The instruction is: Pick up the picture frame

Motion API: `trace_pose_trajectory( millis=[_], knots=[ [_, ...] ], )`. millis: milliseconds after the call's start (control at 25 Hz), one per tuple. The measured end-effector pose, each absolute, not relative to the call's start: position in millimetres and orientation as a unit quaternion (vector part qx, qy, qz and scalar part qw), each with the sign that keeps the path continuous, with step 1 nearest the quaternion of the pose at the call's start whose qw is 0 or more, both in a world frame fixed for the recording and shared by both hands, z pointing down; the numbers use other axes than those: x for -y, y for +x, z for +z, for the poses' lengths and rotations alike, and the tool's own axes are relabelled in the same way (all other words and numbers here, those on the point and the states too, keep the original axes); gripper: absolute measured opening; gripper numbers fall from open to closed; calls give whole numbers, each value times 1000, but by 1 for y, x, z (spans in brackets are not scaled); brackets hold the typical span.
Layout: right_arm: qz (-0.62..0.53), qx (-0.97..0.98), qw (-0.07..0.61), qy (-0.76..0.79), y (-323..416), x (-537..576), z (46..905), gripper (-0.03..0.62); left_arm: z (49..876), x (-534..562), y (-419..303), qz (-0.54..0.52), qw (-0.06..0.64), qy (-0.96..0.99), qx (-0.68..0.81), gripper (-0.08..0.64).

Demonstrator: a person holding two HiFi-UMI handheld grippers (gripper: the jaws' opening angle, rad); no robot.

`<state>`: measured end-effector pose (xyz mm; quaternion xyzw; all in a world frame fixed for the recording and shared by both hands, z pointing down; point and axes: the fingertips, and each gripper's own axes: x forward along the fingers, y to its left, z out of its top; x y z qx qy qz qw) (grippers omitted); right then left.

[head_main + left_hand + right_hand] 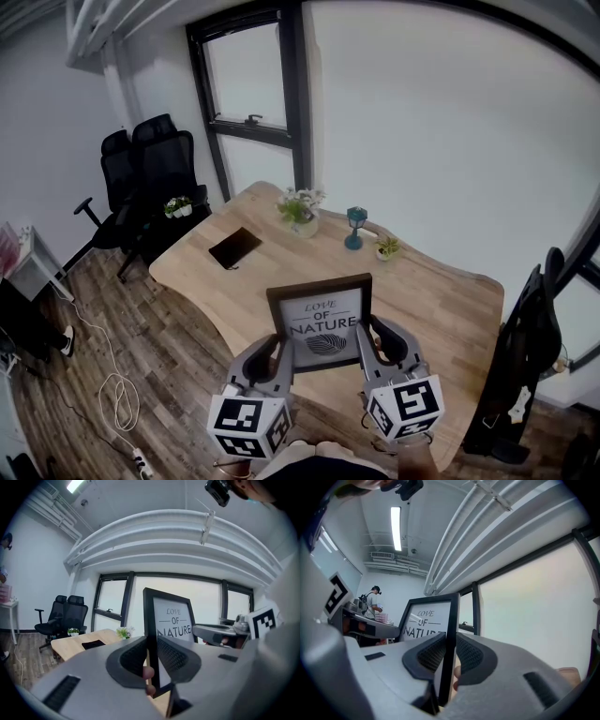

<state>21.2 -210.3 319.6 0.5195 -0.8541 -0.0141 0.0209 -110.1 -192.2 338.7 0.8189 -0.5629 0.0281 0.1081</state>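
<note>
picture frame [321, 319] | dark border, white print | left tongs [279, 347], right tongs [367, 334] clamp sides

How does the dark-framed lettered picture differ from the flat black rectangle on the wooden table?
The dark-framed picture stands upright, clamped by the left gripper and right gripper; the flat black rectangle lies untouched. The picture shows pale print; the rectangle is plain. Both are rectangular.

Floor [178, 352]: dark wood planks, lower left beneath me.
Table [441, 300]: pale wood, centre.
Chairs [150, 173]: two black, upper left.
Window [248, 80]: black-framed, top centre.
Light [395, 527]: ceiling tube above me.
</note>
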Motion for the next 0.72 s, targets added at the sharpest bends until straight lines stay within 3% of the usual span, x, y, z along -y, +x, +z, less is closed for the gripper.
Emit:
trace_pose_trajectory(
  millis=[720],
  knots=[
    [-9, 848, 33, 529, 5, 192, 325, 69, 345, 177, -126, 31, 122, 821, 556, 64]
  ],
)
